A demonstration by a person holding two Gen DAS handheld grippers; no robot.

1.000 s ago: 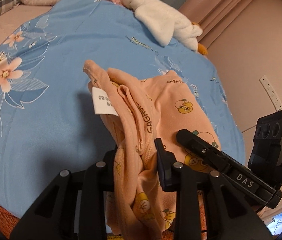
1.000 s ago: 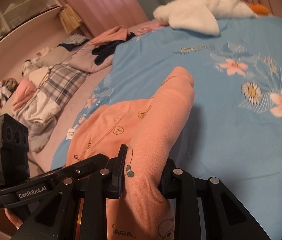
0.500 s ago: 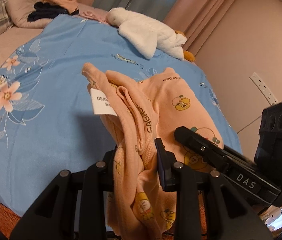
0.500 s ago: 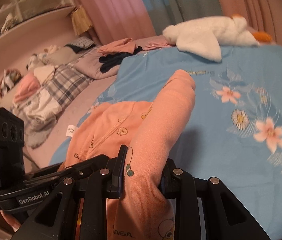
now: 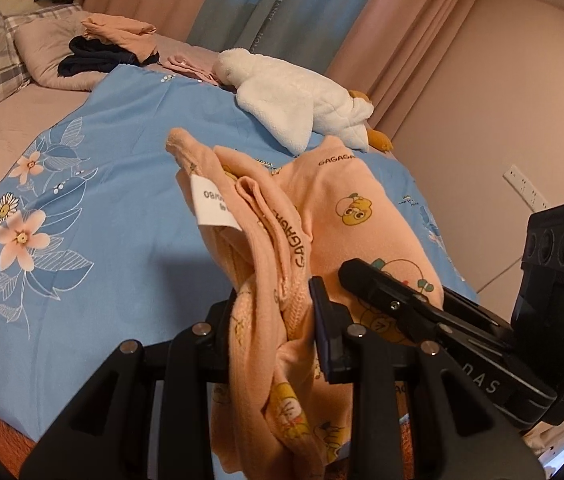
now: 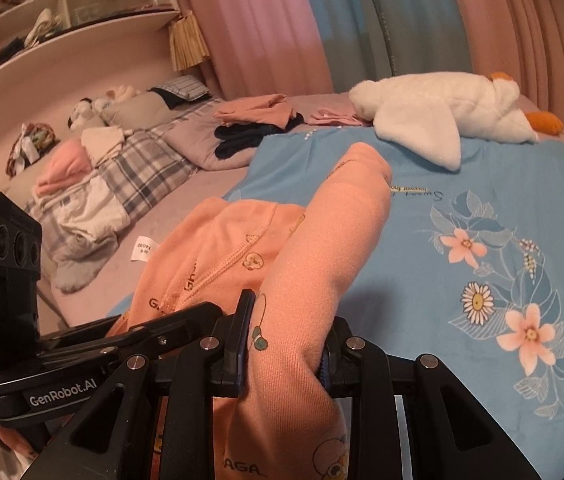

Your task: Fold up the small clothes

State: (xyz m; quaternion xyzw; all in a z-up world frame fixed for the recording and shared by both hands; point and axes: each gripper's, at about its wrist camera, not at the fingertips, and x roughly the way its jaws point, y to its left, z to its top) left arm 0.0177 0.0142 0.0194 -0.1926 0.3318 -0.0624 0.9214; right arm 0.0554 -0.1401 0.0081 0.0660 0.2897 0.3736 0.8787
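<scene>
Peach knit baby garment with cartoon prints (image 5: 346, 216) looks light, soft and floppy, best held at hems or seams. It hangs lifted over the blue floral bedspread (image 5: 93, 184). The left gripper (image 5: 271, 314) and right gripper (image 6: 288, 340) each pinch a bunched fold, both angled forward, side by side.

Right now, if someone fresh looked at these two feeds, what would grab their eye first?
The peach baby garment, bunched and lifted over the blue floral sheet, with the left tongs and right tongs each clamped on part of it. Next, the white plush goose lying at the sheet's far edge, before the curtains. A white size tag sticks out from the garment's left side.
</scene>
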